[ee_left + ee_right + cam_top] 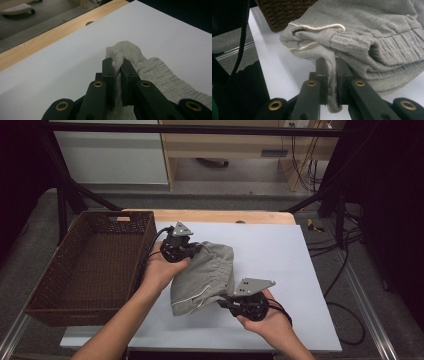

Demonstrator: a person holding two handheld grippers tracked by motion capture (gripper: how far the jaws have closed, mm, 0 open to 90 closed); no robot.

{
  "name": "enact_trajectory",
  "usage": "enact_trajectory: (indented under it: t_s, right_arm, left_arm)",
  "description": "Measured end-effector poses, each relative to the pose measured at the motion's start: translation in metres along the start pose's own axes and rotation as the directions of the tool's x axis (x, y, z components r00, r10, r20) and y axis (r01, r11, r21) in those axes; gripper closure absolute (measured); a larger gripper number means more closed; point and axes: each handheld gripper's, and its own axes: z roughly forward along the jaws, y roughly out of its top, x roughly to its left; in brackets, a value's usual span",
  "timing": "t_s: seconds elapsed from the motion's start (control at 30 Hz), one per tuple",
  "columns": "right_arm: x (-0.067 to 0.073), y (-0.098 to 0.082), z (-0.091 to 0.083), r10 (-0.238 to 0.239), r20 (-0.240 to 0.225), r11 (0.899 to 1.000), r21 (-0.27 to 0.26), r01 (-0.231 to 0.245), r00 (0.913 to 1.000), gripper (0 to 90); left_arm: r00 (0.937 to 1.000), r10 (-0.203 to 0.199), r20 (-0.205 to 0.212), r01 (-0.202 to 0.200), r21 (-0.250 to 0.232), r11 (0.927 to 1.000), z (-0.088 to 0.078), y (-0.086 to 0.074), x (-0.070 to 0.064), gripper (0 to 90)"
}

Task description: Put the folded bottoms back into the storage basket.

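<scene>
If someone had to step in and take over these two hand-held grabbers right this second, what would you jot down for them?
Left gripper: shut on the far edge of the grey garment, fabric pinched between its jaws.
Right gripper: shut on the garment's near edge, close to the ribbed band and a white cord.
Garment: bunched in a folded bundle between the two grippers, over the white sheet on the table.
Wicker basket: to the left of the sheet, nothing visible inside it.
Done: both ends gripped.
Left, probably: carry the bundle over to the basket and release. Keep both grips shut until then.
</scene>
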Motion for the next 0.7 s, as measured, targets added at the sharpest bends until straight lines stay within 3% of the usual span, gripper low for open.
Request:
enact_trajectory:
  t_s: [0.7]
  right_arm:
    - [0.006, 0.030, -0.003, -0.019, -0.028, 0.999, -0.052, 0.017, 0.9994, 83.6]
  left_arm:
    - [0.9978, 0.052, -0.040, -0.053, -0.023, 0.9983, -0.042, 0.036, 0.004, 83.9]
